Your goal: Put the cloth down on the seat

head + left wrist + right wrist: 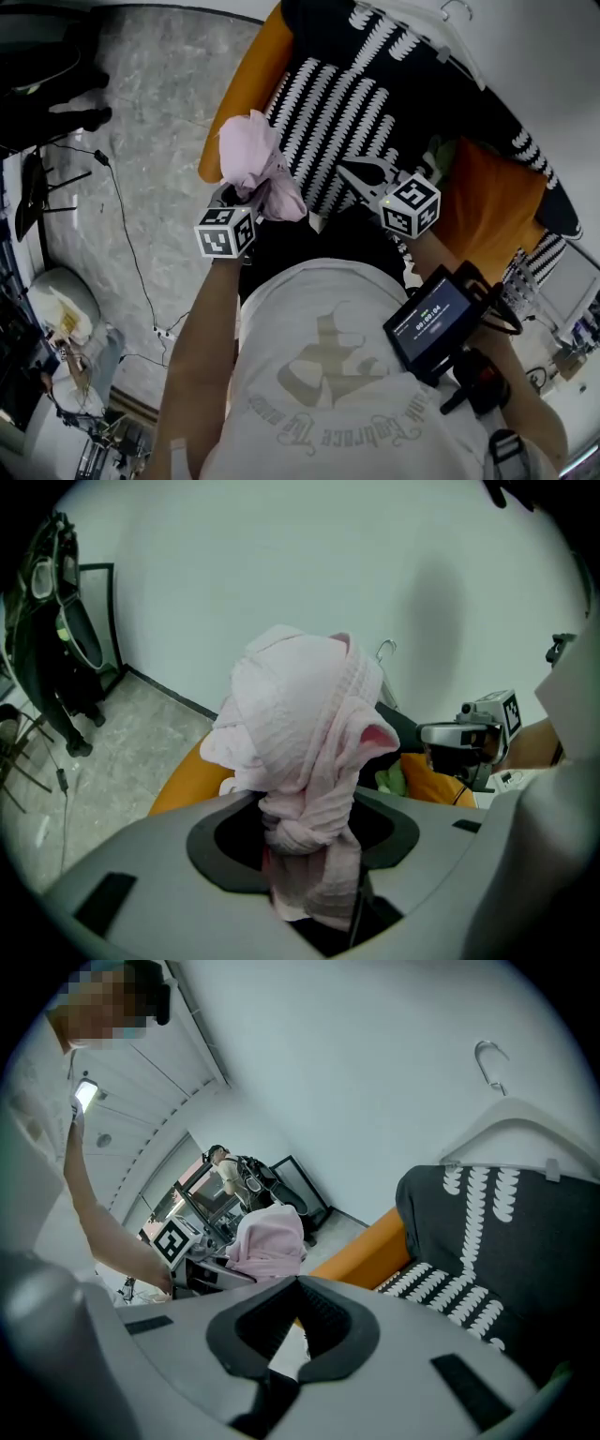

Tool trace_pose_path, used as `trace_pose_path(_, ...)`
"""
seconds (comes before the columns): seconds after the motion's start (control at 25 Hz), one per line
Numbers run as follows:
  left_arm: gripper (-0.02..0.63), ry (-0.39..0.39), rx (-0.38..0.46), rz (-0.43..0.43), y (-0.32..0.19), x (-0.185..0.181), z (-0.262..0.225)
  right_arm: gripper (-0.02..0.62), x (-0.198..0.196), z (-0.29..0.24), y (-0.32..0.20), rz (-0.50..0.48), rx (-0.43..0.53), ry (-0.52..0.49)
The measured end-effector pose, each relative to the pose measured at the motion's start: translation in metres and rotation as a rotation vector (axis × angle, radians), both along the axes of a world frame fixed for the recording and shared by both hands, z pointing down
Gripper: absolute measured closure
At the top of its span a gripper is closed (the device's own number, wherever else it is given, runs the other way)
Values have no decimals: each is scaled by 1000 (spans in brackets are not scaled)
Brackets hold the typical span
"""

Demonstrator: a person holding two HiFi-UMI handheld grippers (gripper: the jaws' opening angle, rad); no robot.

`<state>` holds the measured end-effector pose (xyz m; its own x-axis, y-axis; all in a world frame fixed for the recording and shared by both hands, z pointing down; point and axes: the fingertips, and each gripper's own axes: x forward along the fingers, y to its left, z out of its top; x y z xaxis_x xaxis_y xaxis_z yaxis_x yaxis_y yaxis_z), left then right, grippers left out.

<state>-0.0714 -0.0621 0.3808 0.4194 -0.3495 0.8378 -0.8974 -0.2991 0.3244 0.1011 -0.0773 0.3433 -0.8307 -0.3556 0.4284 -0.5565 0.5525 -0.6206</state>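
A crumpled pink cloth [255, 161] is bunched between the jaws of my left gripper [251, 199], which is shut on it. In the left gripper view the cloth [302, 719] stands up from the jaws in a twisted knot and hides what lies ahead. The seat is an orange sofa [251, 82] draped with a black cover with white patterned stripes [342, 103]; the cloth hangs over its front left part. My right gripper [364, 174] is over the cover, jaws together with nothing between them. The right gripper view shows the pink cloth [270, 1239] to its left.
A white hanger [506, 1117] lies on top of the patterned cover [497, 1241]. An orange cushion [489, 202] sits at the right. A black cable [124, 220] runs across the grey marble floor on the left, beside dark stands. A small screen [433, 319] hangs at the person's chest.
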Motion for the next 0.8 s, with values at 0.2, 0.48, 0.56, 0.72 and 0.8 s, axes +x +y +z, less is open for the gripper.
trace_pose_path(0.2,379,-51,-29,46,-2,-1,41,580,-4,22,-11,-24,-14,12)
trace_pose_path(0.48,379,-83,-89,58,15,-6,78,580,2,55,-8,-58,-47,33)
trace_pose_path(0.56,379,-94,-114,71,19,-10,97,580,1,72,-8,-57,-66,35)
trace_pose_path(0.72,379,-126,-158,101,21,-20,139,580,-4,107,-8,-70,-97,41)
trace_pose_path(0.8,379,-136,-174,114,21,-24,159,580,-4,123,-8,-76,-105,50)
